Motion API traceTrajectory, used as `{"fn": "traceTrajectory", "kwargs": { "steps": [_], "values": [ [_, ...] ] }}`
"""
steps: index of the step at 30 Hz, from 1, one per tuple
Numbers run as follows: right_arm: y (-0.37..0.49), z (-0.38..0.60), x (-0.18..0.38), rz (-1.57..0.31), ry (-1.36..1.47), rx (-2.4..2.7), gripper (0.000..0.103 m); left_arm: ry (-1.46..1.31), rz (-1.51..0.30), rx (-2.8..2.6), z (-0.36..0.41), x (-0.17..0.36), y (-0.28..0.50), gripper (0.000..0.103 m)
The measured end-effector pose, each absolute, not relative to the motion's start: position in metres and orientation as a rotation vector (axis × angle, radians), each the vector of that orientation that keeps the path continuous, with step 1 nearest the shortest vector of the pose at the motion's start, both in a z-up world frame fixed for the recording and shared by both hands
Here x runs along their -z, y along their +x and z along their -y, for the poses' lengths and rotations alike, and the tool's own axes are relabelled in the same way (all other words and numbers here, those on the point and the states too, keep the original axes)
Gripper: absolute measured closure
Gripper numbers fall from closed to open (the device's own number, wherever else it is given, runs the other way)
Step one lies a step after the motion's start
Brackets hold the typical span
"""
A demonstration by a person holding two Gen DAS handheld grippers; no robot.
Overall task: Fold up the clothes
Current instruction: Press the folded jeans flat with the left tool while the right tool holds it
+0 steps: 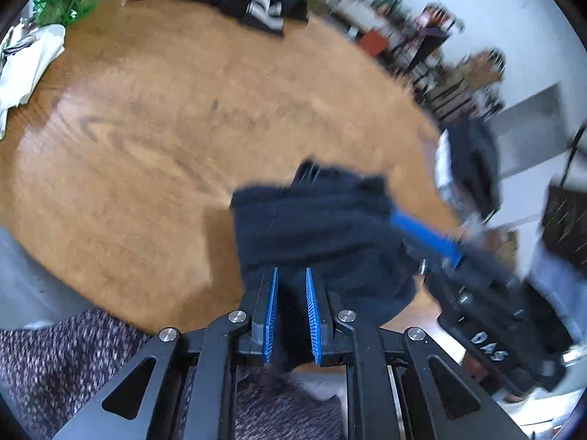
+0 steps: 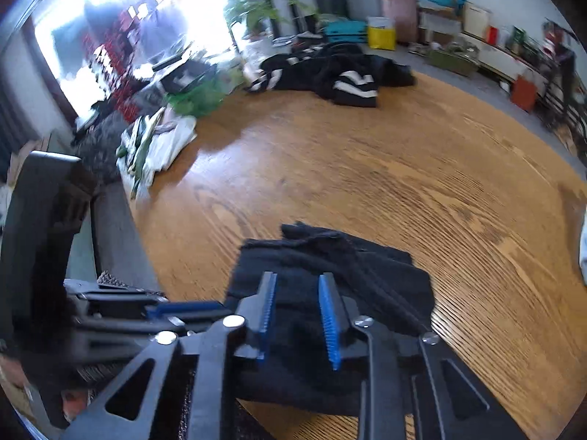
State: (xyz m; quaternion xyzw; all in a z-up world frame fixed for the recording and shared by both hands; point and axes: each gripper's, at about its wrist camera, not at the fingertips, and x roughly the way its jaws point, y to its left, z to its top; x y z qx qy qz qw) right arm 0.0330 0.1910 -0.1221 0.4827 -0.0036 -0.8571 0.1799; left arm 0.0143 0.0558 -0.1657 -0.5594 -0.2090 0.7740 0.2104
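Observation:
A dark navy garment (image 1: pixel 315 227) is folded into a thick bundle near the front edge of the round wooden table (image 1: pixel 146 128). My left gripper (image 1: pixel 291 275) is shut on its near edge, and cloth fills the narrow gap between the blue pads. In the left wrist view my right gripper (image 1: pixel 427 236) comes in from the right, with one blue finger reaching into the bundle's far side. In the right wrist view the right gripper (image 2: pixel 298 277) sits over the same garment (image 2: pixel 378 278) with dark cloth bunched between its pads. The left gripper (image 2: pixel 183 308) shows there at the left.
A heap of black-and-white clothes (image 1: pixel 256 3) (image 2: pixel 341 73) lies at the table's far side. White cloths (image 1: pixel 29 62) (image 2: pixel 161 146) and a green mesh basket (image 1: pixel 69 0) sit at the left edge. A speckled knit sleeve (image 1: pixel 73 359) is below the left gripper. Bare wood (image 2: pixel 403 168) stretches between.

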Motion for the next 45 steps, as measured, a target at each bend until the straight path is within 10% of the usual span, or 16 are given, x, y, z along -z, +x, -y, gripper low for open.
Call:
{"fn": "traceTrajectory", "kwargs": {
  "steps": [10, 45],
  "values": [
    [0.053, -0.234, 0.142, 0.158, 1.453, 2.436, 0.074, -1.59, 1.021, -1.979, -0.038, 0.206, -0.03, 0.087],
    [0.076, -0.242, 0.15, 0.321, 1.417, 2.357, 0.068, -1.669, 0.573, -2.076, -0.09, 0.154, -0.005, 0.092]
  ]
}}
